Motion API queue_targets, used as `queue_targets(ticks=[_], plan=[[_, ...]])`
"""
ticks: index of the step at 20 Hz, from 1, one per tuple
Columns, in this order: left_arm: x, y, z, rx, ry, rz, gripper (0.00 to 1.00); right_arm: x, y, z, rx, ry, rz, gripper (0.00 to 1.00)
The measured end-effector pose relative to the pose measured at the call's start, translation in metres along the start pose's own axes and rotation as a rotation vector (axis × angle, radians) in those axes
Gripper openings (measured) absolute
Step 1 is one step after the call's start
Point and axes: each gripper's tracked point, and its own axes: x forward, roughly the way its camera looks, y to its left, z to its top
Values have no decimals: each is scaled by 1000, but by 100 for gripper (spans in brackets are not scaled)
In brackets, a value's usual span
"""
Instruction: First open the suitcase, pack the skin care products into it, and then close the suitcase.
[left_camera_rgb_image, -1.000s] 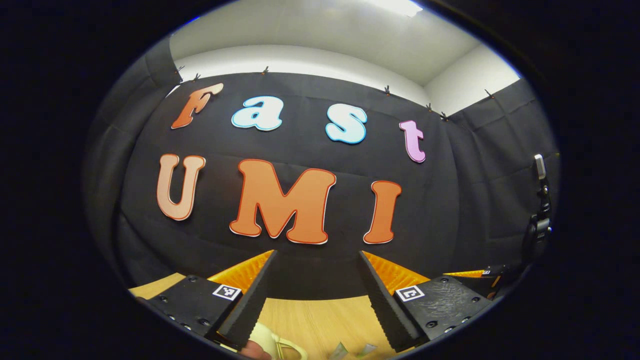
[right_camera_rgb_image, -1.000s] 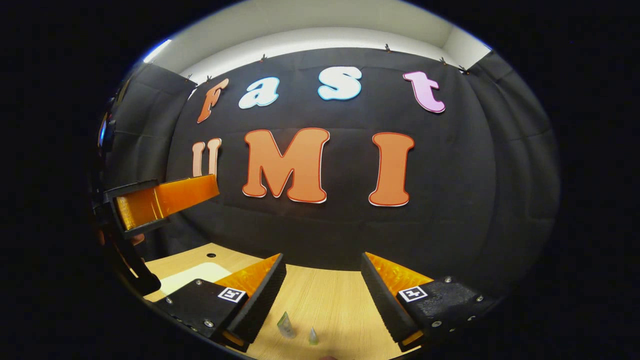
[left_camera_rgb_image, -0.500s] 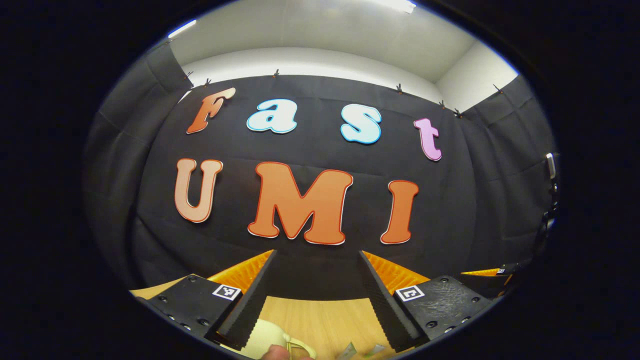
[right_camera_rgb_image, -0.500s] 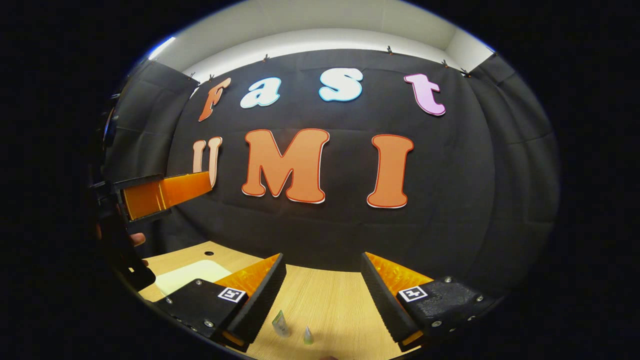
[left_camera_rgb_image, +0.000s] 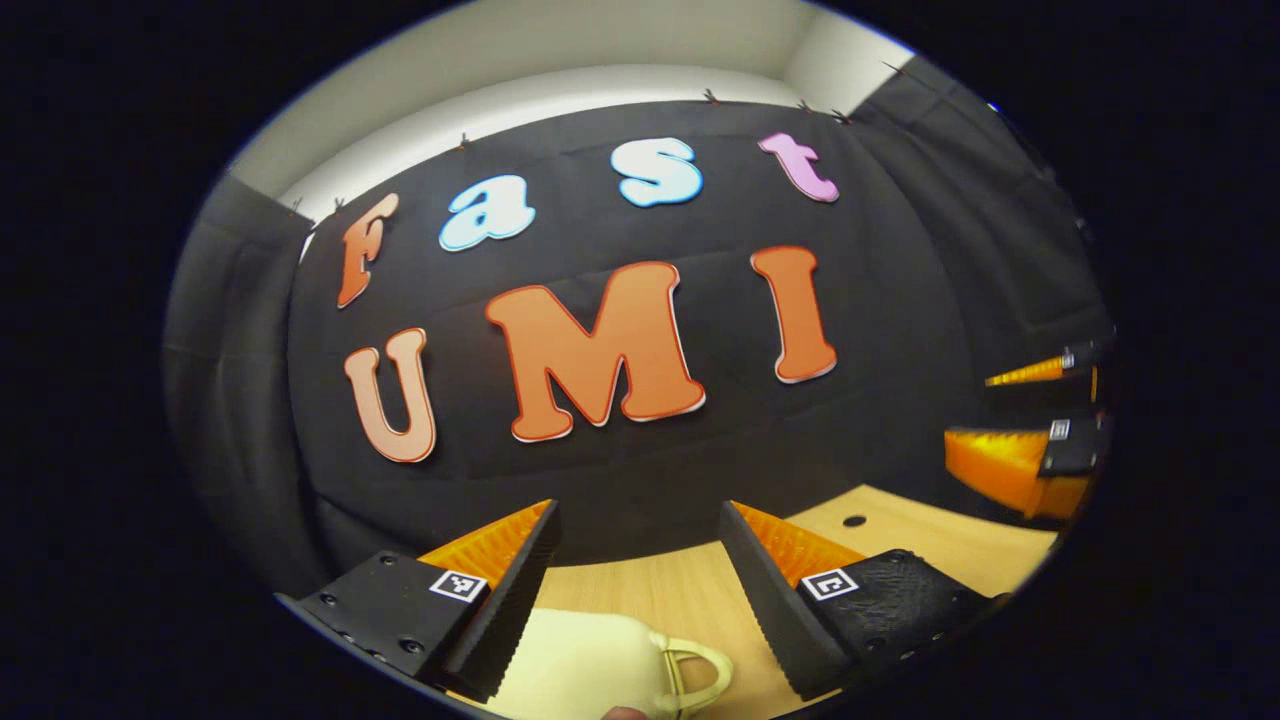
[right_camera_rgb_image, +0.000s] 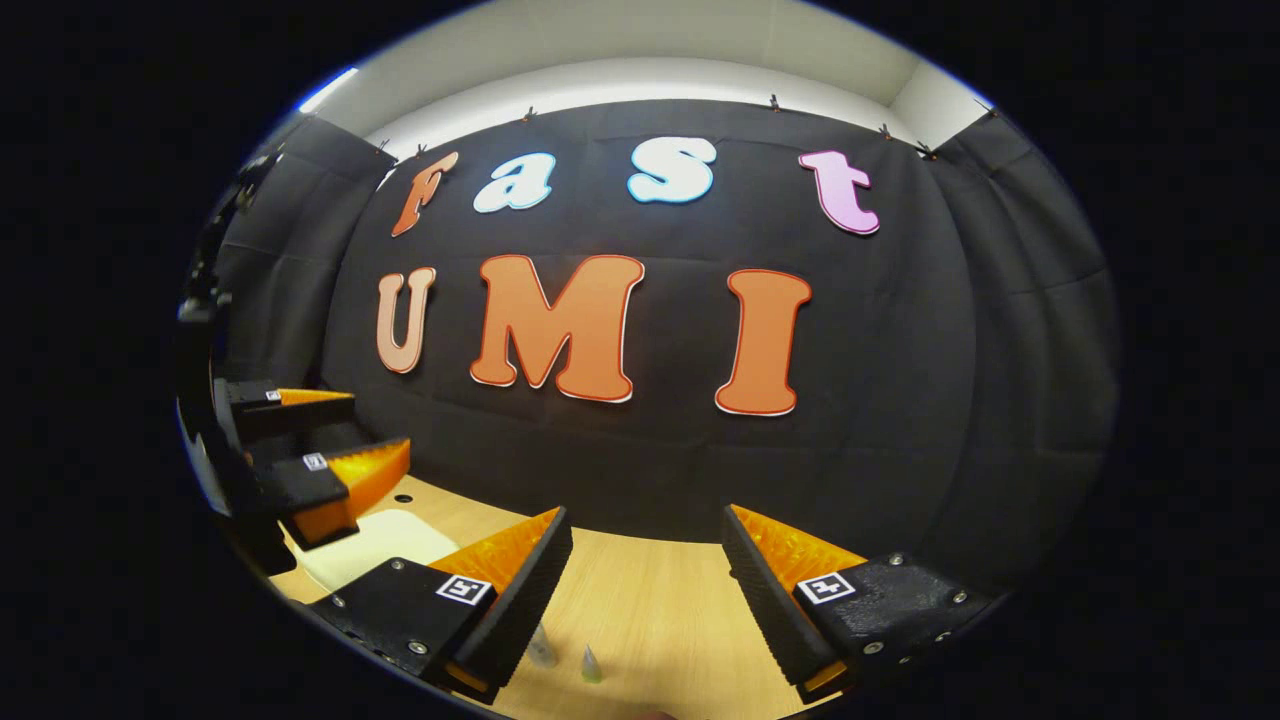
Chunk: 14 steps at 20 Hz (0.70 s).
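Note:
A cream suitcase (left_camera_rgb_image: 590, 665) with a looped handle (left_camera_rgb_image: 700, 672) lies shut on the wooden table, just below and between the fingers of my left gripper (left_camera_rgb_image: 637, 510), which stands open and holds nothing. The right gripper view has the same suitcase (right_camera_rgb_image: 385, 540) at the lower left, under the left gripper (right_camera_rgb_image: 345, 430). My right gripper (right_camera_rgb_image: 645, 512) is open and empty above the table. Two small skin care tubes (right_camera_rgb_image: 543, 648) (right_camera_rgb_image: 592, 665) poke up at the bottom edge between its fingers. In the left gripper view the right gripper (left_camera_rgb_image: 1015, 420) hangs open at the far right.
The wooden table (right_camera_rgb_image: 660, 600) runs up to the black cloth wall behind. A small round hole (left_camera_rgb_image: 853, 521) sits in the tabletop near the wall. A fingertip (left_camera_rgb_image: 625, 713) shows at the bottom edge by the suitcase.
My left gripper has dropped, rolled and turned, so more of the suitcase and its handle shows under it. The right gripper has barely moved, tilting slightly up.

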Motion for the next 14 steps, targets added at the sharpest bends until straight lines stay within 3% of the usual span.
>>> queue_targets(ticks=[9, 14], plan=[[8, -61, -127, 353, 214, -138, 98, -9, -47, -9, -26, 22, -66, 95], [9, -82, -186, 494, 311, -207, 97, -15, -67, -15, -27, 35, -96, 95]])
